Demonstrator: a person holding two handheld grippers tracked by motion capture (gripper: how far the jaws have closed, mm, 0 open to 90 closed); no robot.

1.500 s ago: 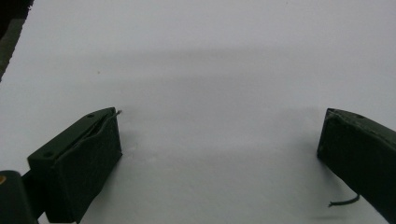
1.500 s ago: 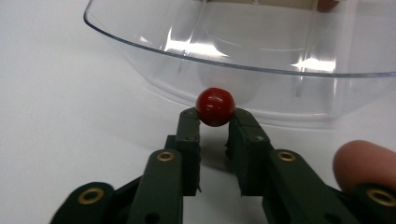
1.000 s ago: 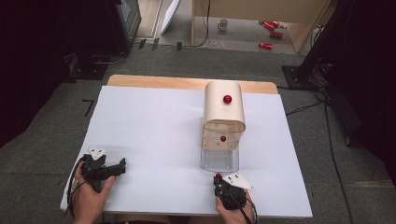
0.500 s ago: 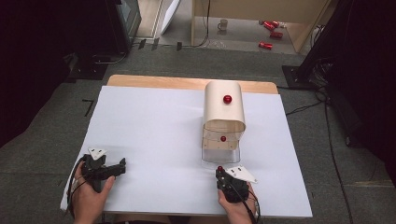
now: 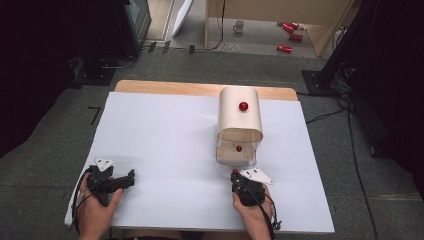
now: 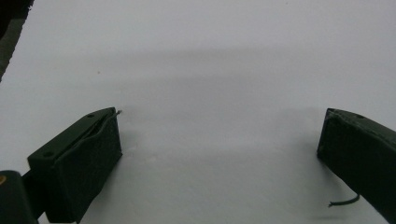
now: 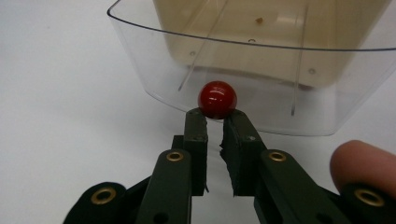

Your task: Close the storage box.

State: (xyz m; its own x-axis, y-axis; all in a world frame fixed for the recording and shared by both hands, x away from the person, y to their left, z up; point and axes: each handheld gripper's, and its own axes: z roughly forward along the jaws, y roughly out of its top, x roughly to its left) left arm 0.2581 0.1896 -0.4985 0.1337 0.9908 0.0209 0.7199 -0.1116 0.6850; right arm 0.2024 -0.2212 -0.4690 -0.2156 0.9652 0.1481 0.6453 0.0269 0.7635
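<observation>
One red ball (image 7: 217,99) is held pinched at the tips of the right gripper (image 7: 214,122), just before the clear drawer (image 7: 261,88), whose open mouth lies directly ahead, its long axis running away. Well left of the drawer, the left gripper (image 5: 112,181) is seen spread, empty, on the white table (image 5: 165,135).
</observation>
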